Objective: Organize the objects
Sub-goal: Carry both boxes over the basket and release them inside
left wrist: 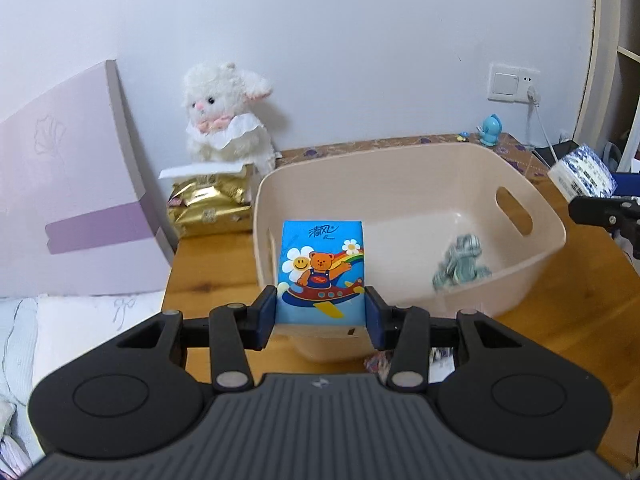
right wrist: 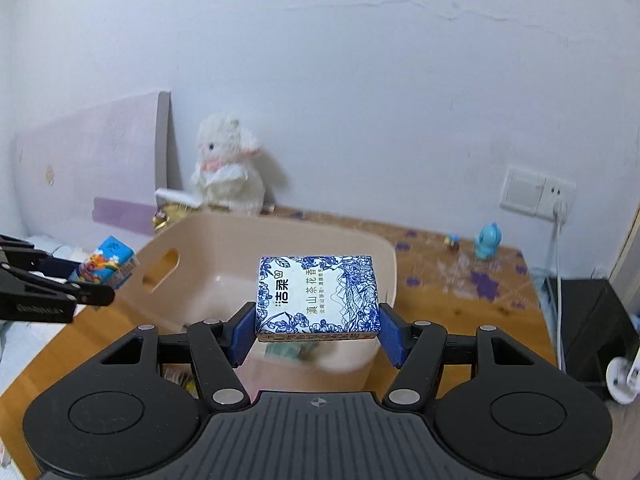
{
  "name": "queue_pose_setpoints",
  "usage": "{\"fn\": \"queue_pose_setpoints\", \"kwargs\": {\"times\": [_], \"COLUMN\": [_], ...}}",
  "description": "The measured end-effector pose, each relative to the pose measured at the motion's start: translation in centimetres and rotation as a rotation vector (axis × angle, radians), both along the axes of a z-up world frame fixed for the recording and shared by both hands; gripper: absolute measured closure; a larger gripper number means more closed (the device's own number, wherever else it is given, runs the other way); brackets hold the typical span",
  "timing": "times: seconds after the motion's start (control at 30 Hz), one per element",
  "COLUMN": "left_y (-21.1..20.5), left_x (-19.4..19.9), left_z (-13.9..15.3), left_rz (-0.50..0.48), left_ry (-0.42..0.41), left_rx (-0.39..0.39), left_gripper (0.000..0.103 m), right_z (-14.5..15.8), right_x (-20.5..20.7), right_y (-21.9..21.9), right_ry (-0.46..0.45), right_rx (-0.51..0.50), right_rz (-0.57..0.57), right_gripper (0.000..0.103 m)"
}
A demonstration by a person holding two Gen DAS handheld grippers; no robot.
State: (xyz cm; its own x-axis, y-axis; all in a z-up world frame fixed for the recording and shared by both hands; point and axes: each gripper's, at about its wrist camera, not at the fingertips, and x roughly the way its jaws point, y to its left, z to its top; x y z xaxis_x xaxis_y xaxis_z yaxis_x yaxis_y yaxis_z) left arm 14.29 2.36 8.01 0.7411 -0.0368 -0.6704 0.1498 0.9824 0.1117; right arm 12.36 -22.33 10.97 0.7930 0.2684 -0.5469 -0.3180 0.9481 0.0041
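My left gripper [left wrist: 321, 314] is shut on a blue tissue pack with a cartoon bear [left wrist: 322, 270] and holds it over the near left rim of a beige plastic basket [left wrist: 400, 168]. A striped grey-green cloth [left wrist: 462, 262] lies inside the basket. My right gripper [right wrist: 318, 334] is shut on a white tissue pack with blue floral print [right wrist: 318, 296] and holds it above the basket's near rim [right wrist: 280, 224]. The left gripper [right wrist: 86, 286] with its blue pack [right wrist: 106, 264] shows at the left of the right wrist view. The floral pack also shows in the left wrist view [left wrist: 582, 174].
The basket stands on a wooden table [left wrist: 208, 276]. A white plush lamb [left wrist: 226, 116] sits on a gold packet [left wrist: 208, 208] at the back left. A blue toy [left wrist: 491, 130] and a wall socket [left wrist: 514, 84] are at the back right. A lilac headboard [left wrist: 68, 184] is left.
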Motion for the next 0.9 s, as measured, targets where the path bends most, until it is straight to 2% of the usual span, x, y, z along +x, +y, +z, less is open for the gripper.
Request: {"fn": "queue_pose_setpoints", "kwargs": {"times": [0.13, 0.27, 0.57, 0.7, 0.9], "left_y": [-1.1, -2.3, -3.5, -3.4, -3.3], "left_x": [2.4, 4.9, 9.6, 10.4, 10.1], "left_z": [-0.5, -1.8, -6.4, -8.4, -8.3], "left_rz": [-0.002, 0.013, 0.068, 0.081, 0.069], "left_ry": [0.008, 0.036, 0.166, 0.227, 0.212], "left_rx": [0.001, 0.003, 0.03, 0.041, 0.016], "left_gripper": [0.055, 0.055, 0.055, 0.055, 0.054], "right_z": [0.3, -0.7, -5.3, -7.2, -8.4], "right_x": [2.2, 4.1, 8.5, 9.2, 9.4], "right_y": [0.3, 0.9, 2.7, 3.4, 4.1], "right_ry": [-0.002, 0.024, 0.155, 0.205, 0.215], "right_rx": [-0.004, -0.007, -0.061, -0.096, -0.139], "right_rz": [-0.009, -0.016, -0.033, -0.046, -0.054], "right_gripper": [0.043, 0.043, 0.043, 0.043, 0.042]}}
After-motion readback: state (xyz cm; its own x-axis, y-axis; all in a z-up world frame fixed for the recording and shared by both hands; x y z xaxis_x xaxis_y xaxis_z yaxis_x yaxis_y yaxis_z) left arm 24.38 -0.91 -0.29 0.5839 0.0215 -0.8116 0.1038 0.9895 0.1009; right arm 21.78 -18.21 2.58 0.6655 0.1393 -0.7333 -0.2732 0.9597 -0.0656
